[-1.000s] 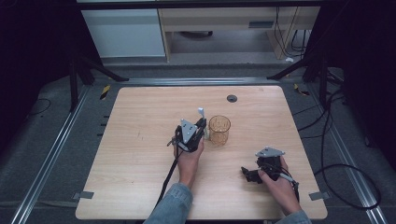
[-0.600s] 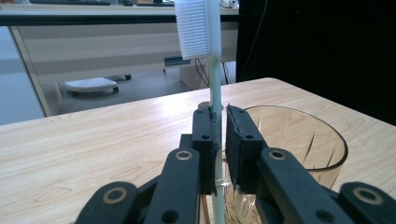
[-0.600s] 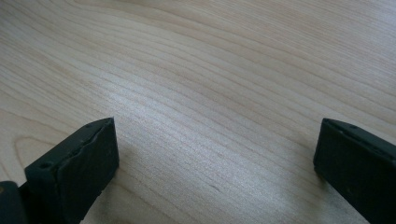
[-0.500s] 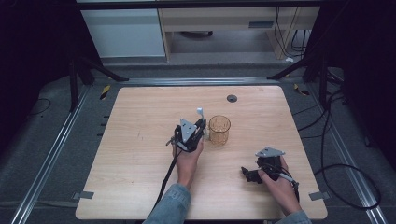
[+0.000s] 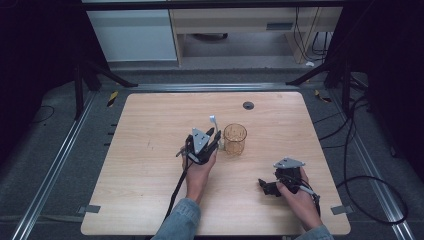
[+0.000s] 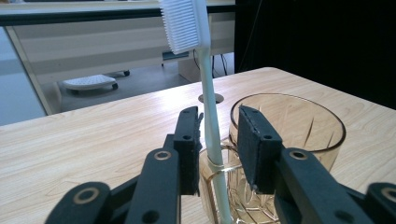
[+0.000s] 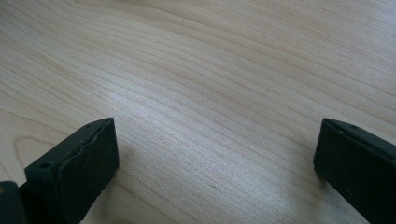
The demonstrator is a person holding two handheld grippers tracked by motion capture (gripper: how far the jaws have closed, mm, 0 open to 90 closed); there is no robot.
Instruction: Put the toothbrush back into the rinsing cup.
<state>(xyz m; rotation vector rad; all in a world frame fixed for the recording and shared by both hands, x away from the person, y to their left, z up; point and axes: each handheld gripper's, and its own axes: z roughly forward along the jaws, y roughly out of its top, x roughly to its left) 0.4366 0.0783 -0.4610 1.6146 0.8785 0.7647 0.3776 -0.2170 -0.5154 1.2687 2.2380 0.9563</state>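
Left gripper (image 5: 214, 136): held upright at the middle of the wooden table (image 5: 140, 150); its jaws have just been opening and now stand slightly apart, with the toothbrush between them. The left pad lies at the handle; the right pad is clear of it.
Toothbrush (image 6: 205, 93): white, near upright, bristle head at the top; its lower handle stands against the outside of the cup.
Glass cup (image 5: 235, 139): amber, cut-patterned, upright, just right of the left gripper.
Round black grommet (image 5: 248, 105): set in the table, beyond the cup.
Right gripper (image 5: 265, 186): resting low near the table's front right corner, jaws spread wide over bare wood, nothing between them.
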